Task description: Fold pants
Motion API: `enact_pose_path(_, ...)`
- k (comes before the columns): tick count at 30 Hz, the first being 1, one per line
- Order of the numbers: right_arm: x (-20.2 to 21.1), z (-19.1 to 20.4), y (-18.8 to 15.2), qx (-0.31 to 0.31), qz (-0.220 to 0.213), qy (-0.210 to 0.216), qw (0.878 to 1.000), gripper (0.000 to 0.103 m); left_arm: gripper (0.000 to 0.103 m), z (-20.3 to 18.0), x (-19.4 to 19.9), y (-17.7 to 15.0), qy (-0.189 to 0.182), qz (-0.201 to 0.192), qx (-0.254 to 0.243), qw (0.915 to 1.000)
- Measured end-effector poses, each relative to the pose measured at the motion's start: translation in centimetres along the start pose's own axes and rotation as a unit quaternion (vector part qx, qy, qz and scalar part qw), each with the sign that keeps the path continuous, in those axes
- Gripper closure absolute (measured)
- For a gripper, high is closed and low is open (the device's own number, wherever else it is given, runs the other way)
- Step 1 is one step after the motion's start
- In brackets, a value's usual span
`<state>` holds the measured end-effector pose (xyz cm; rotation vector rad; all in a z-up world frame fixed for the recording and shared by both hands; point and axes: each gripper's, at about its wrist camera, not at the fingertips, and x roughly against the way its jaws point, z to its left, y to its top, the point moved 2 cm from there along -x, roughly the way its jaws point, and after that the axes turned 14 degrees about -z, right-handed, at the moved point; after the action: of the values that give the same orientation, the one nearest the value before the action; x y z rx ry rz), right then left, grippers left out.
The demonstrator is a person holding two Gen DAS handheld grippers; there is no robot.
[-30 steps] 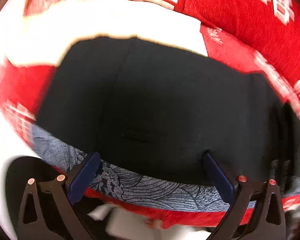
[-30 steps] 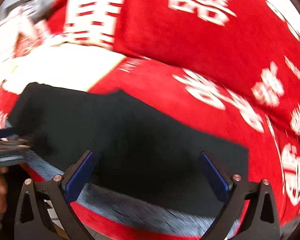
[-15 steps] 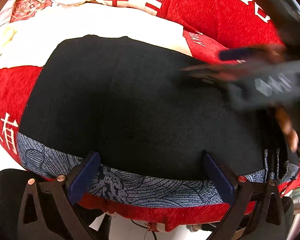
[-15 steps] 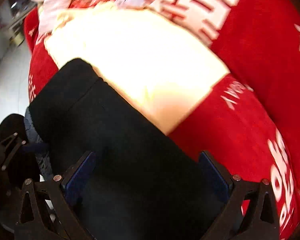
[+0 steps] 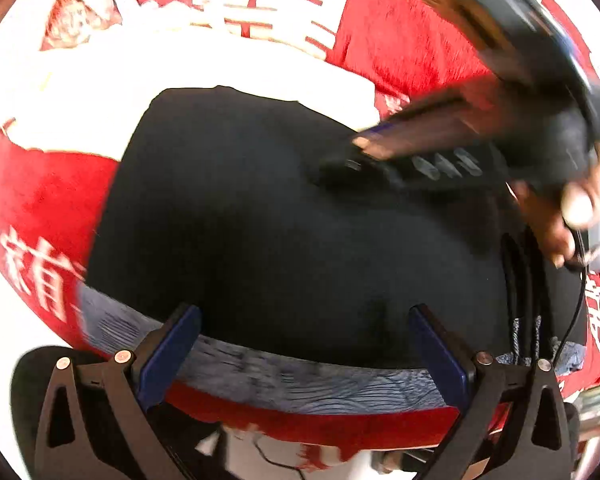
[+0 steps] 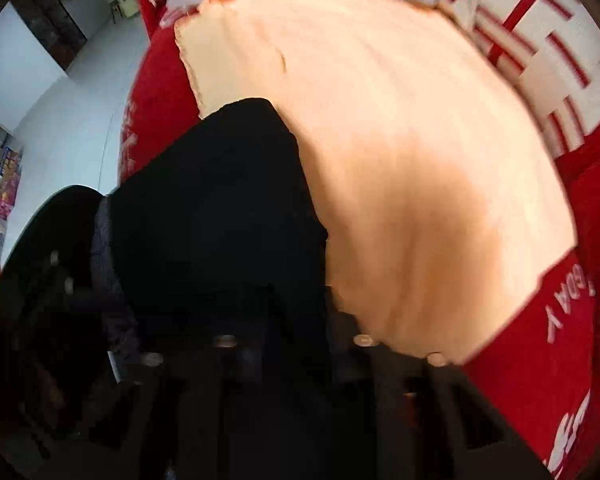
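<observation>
Pants [image 5: 284,216], black and folded into a broad slab, lie on a red blanket [image 5: 404,44] printed with large white characters, their far edge overlapping a pale cream cloth [image 5: 204,68] spread on that blanket. Along the pants' near edge a blue-grey patterned band [image 5: 292,376] shows, and past it the red blanket drops away. The left gripper [image 5: 304,344] hangs above that near edge with its jaws spread wide; both blue pads [image 5: 168,348] stand clear of the fabric, one at each side of the band, and nothing is caught between them. The right gripper [image 5: 348,160] reaches in across the pants' far right part, carried by a hand [image 5: 568,208] at the right side, and its tips come down onto the black cloth near where the pants meet the cream cloth. Its jaws are closing and already stand narrow. In the right wrist view the fingers are drawn close together at the bottom, dark and blurred against the dark pants [image 6: 220,216], with black fabric bunched between and around them [image 6: 296,320]; whether the pads already press firmly on it cannot be told from the blur. Beside the pants in that view the cream cloth [image 6: 400,168] fills the right side, and a pale floor [image 6: 72,120] shows beyond the blanket's left edge.
</observation>
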<state>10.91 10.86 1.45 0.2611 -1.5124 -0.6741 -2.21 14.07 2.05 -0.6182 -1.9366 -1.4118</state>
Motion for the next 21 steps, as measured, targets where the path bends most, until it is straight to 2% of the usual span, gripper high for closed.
enact_pose_path(5,3.6,3.2,-0.6,0.028,-0.061,-0.022,0.997,0.086,0.0,5.7,3.7,2.2,-0.011,-0.032,0.02,0.9992)
enact_pose_path(7,5.1,4.1,-0.8,0.039,-0.081,-0.026,0.996,0.086,0.0,8.5,4.6,3.2,-0.062,-0.044,0.028,0.9967)
enact_pose_path(10,6.5,4.8,-0.9,0.057,-0.102,-0.028,0.993,0.086,0.0,10.8,3.5,4.2,-0.13,-0.024,0.024,0.9909)
enact_pose_path(12,7.1,4.9,-1.1,0.058,-0.111,-0.027,0.992,0.086,0.0,10.9,1.6,4.7,-0.201,0.012,0.035,0.979)
enact_pose_path(14,7.2,4.7,-1.0,0.055,-0.112,-0.026,0.992,0.086,0.0,10.1,0.0,4.8,-0.236,0.038,0.029,0.9707)
enact_pose_path(17,7.7,4.6,-1.2,0.054,-0.113,-0.029,0.992,0.086,0.0,7.6,-2.3,3.9,-0.234,0.092,-0.01,0.968)
enact_pose_path(20,7.6,4.6,-1.5,0.052,-0.106,-0.039,0.992,0.086,0.001,5.4,-2.9,2.7,-0.198,0.106,-0.063,0.9723)
enact_pose_path(21,7.4,4.3,-1.7,0.045,-0.101,-0.045,0.993,0.085,0.013,5.2,-2.7,2.6,-0.192,0.105,-0.066,0.9736)
